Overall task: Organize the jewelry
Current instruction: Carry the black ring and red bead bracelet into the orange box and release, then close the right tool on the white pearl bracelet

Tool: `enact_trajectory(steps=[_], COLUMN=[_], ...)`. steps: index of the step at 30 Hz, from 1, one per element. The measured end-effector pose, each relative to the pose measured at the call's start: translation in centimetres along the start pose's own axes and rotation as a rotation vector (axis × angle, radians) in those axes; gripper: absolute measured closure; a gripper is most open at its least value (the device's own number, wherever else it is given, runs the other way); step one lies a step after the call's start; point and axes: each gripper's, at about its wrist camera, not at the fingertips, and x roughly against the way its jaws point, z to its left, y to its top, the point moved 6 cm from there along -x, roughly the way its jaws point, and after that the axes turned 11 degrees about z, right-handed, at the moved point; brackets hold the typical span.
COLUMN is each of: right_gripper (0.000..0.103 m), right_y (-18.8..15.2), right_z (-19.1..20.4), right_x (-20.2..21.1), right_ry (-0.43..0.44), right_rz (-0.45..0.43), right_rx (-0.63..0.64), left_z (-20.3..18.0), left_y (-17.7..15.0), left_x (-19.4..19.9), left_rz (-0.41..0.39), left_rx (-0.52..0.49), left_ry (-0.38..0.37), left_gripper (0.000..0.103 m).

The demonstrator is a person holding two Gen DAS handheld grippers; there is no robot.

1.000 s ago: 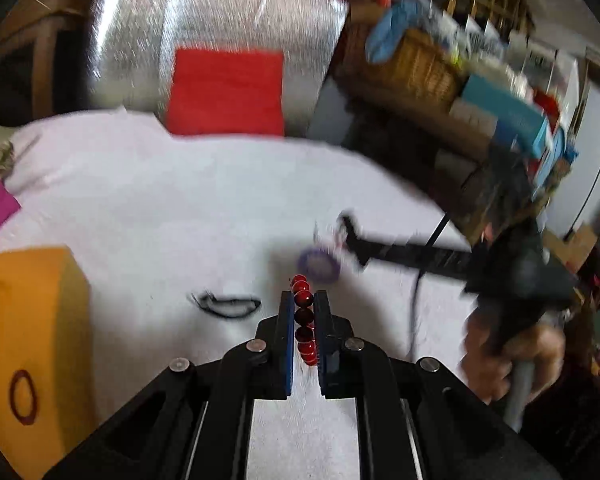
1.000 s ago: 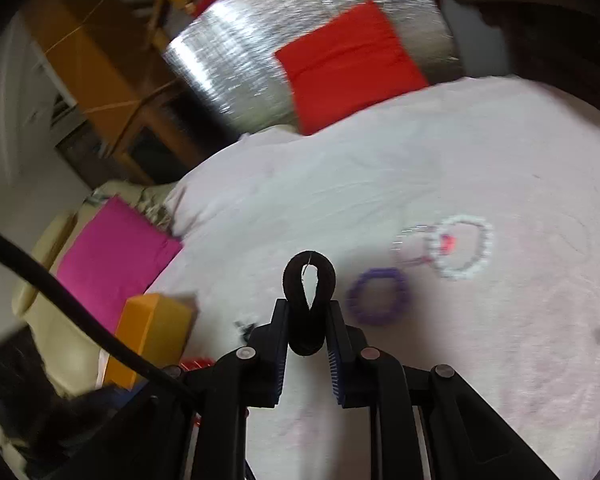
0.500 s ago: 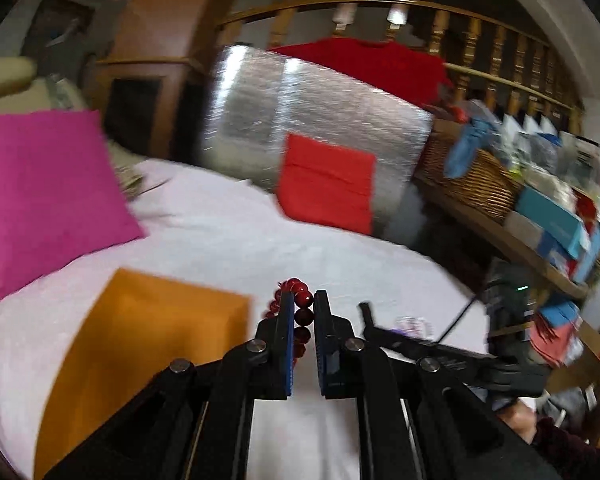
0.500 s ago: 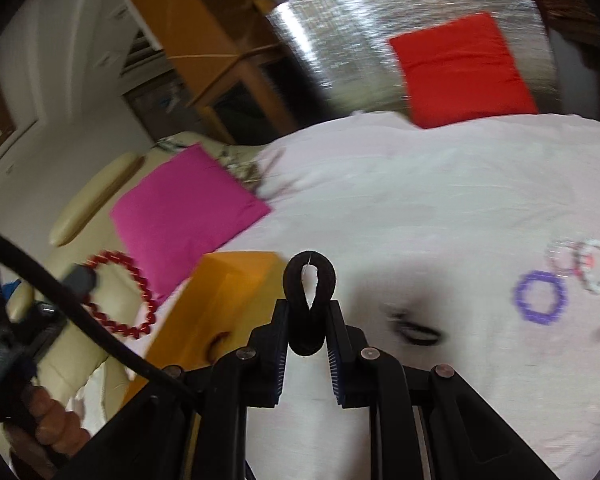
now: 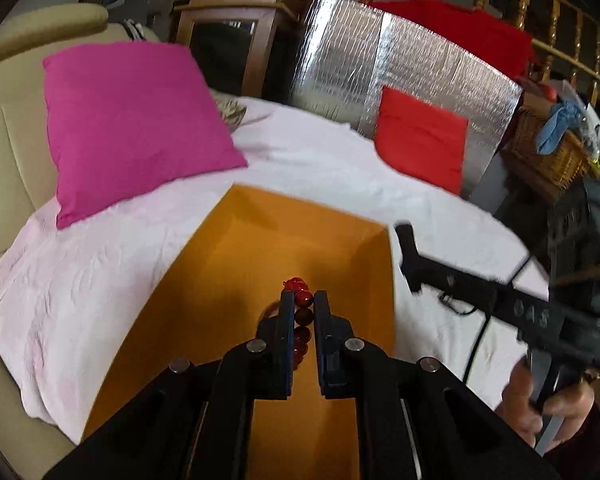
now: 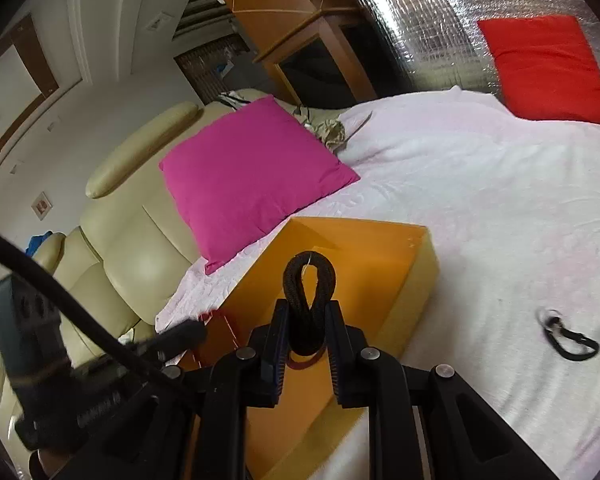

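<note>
A white bed sheet carries an open orange box. Above the box, the left gripper has its jaws closed on a red bead bracelet, and the right gripper clamps a black braided bracelet. A black clasp lies on the sheet.

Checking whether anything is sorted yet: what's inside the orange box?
The floor of the orange box that shows is bare. The left gripper, shut on the red bracelet, covers its near part, as the right gripper with the black bracelet does in the other view.
</note>
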Motion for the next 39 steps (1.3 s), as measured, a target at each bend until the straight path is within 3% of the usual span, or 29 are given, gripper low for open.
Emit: enact_trajectory(steps=[8,15,17,18,22,24,26,28,39], right_gripper=[0.082,0.076,0.054,0.049,0.048,0.048,0.048,0.048,0.048], right_y=[0.3,0.2,0.4,0.5,0.9,1.0,1.1,1.1,-0.3], right_z=[0.3,-0.5,-1.0,-1.1,-1.6,-2.1,-2.6,-3.1,-9.1], right_x=[-3.7,-4.9,-4.7,-4.4,-3.1,-2.3,-1.7,-1.0,6.2], right_ry=[-0.041,-0.096,-0.109,-0.101,-0.084,-0.082,-0.092,-0.106,-0.219], right_rz=[0.043,0.061,0.057,0.046,0.004,-0.015,-0.02,-0.023,-0.067], right_rx=[0.029,0.012,-0.005,-0.018,-0.045,-0.061,-0.072,-0.078,-0.149], left_z=[0.8,0.5,0.8,0.9,1.0,1.0,0.6,0.0,-6.6], left_y=[-1.9,-3.3,-3.3,-3.2,-3.0,-2.9,-2.7,-2.4,-0.5], left_x=[-2.1,-4.0,-4.2,-4.3,-4.4,-4.5,-4.5,-4.4,-2.7], left_rz=[0.085,0.173,0.18,0.179,0.181,0.173,0.157,0.136,-0.053], left_rx=[-0.003,-0.017,-0.002,0.002,0.011,0.006,0.002,-0.01,-0.112], left_ry=[0.054,0.031,0.044,0.048,0.072,0.094,0.113,0.123,0.157], left_gripper=[0.093,0.093,0.093,0.093,0.09,0.085,0.067,0.058,0.039])
